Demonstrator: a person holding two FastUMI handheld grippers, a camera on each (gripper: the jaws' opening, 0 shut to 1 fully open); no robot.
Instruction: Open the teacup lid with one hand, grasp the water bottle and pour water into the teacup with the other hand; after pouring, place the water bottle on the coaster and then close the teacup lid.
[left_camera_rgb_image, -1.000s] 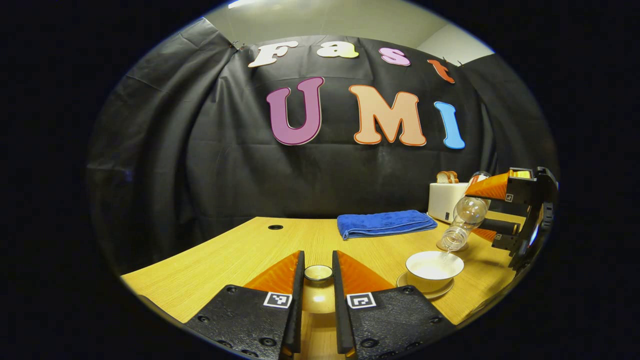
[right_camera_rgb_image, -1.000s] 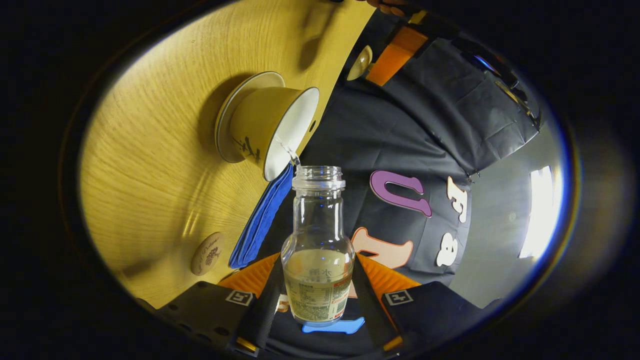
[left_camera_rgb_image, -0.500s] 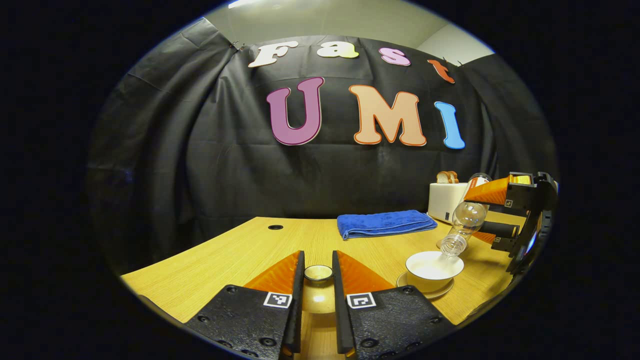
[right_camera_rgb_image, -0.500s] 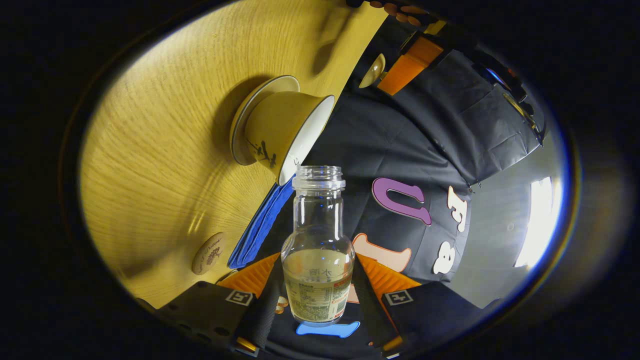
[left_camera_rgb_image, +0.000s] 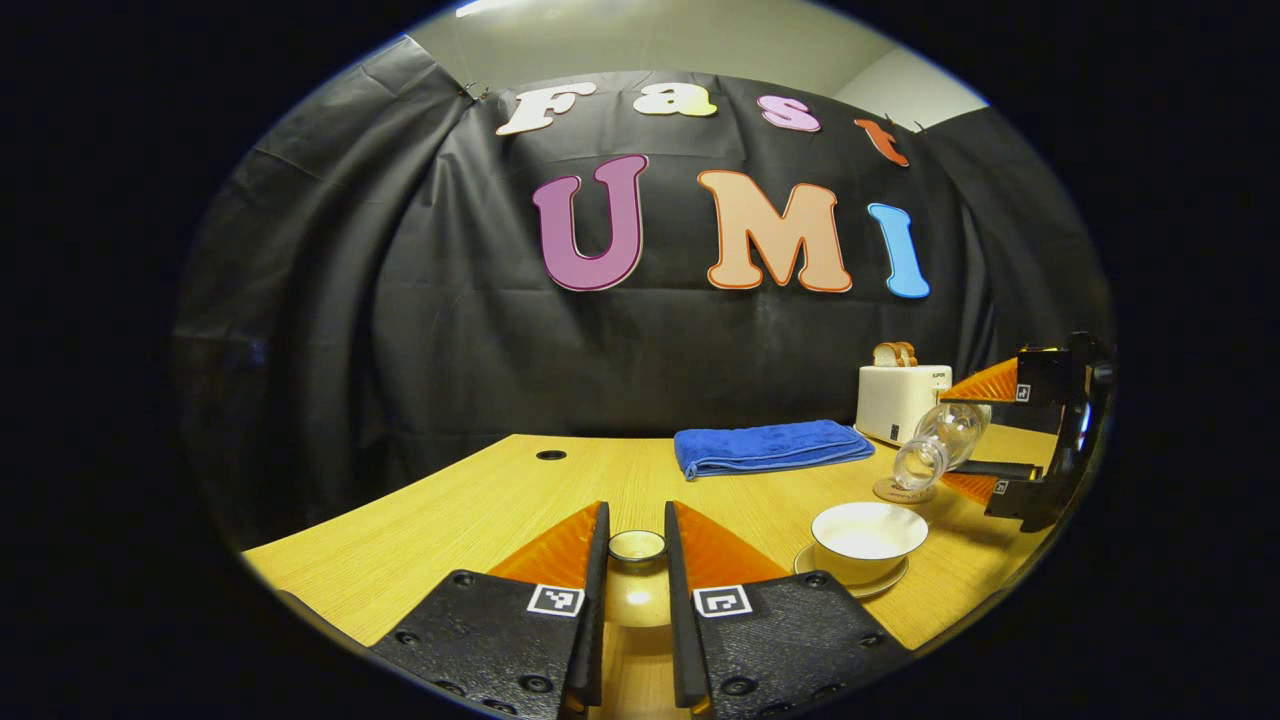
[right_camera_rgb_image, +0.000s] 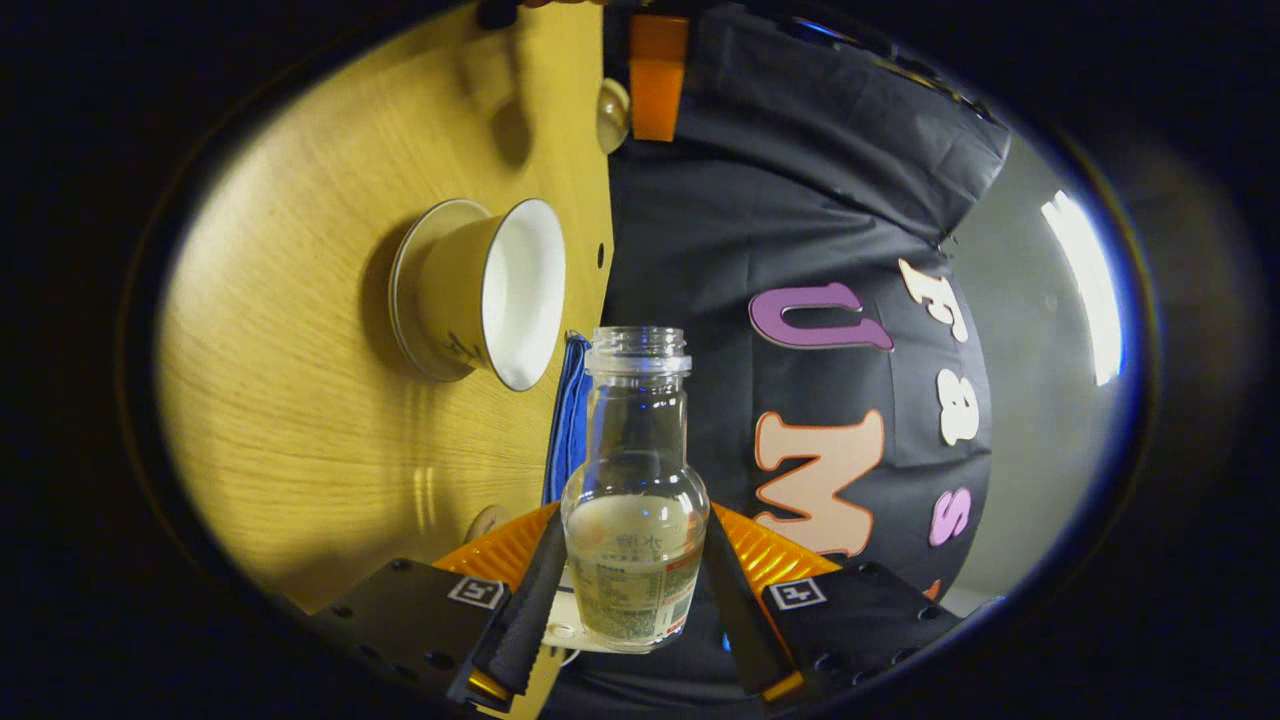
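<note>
The white teacup stands uncovered on its saucer at the table's front right, liquid inside. My left gripper is shut on the teacup lid, held by its knob above the table, left of the cup. My right gripper is shut on the clear water bottle, uncapped and lying nearly level, its mouth aside from the teacup. In the left gripper view the bottle hangs above the round coaster, behind and right of the cup, with the right gripper around it.
A folded blue towel lies at the back of the wooden table. A white toaster with bread slices stands at the back right. A small hole sits in the tabletop at back left.
The bottle was mouth-down over the cup, pouring. It has now swung up toward level and drawn back right, away from the cup. The left gripper and lid stayed still.
</note>
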